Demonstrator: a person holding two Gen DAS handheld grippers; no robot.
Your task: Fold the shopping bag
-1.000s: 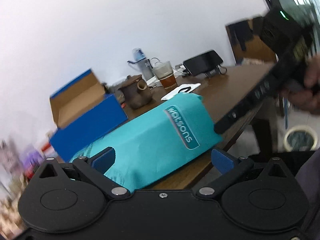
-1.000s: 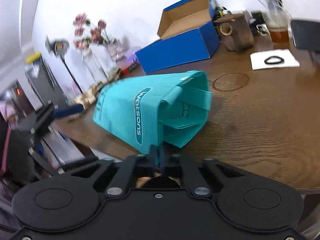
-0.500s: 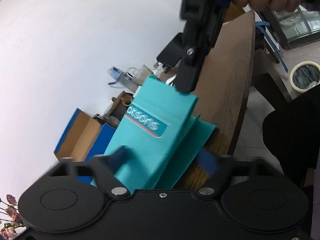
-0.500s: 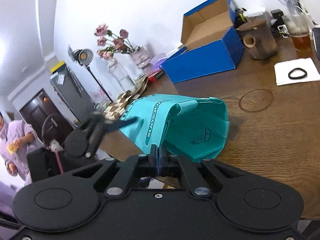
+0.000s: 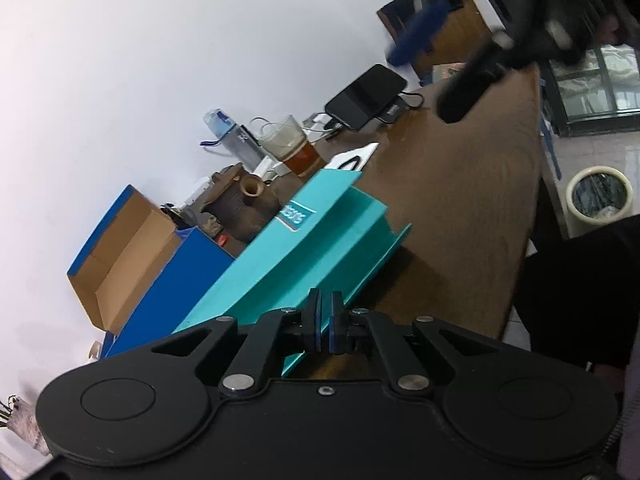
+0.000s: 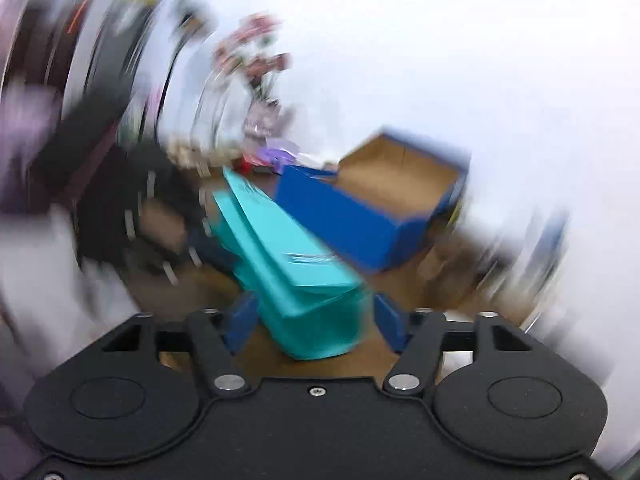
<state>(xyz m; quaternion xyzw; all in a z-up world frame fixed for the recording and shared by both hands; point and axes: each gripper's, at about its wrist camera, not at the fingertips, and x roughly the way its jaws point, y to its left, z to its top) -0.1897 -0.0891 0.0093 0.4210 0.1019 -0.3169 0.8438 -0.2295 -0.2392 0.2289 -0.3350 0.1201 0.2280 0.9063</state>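
left tool (image 5: 325, 316): we pinch the near edge of the teal bag (image 5: 304, 252) | right tool (image 6: 316, 320): spread wide around the bag's other end, view blurred | bag: lies on the counter (image 5: 460, 216) beside the blue box (image 5: 160, 276)

Only partly legible: white lettering ending "sons" on a darker teal label of the turquoise shopping bag (image 5: 288, 256) (left wrist view). Same label (image 6: 310, 258) smeared beyond reading in the blurred right wrist view.
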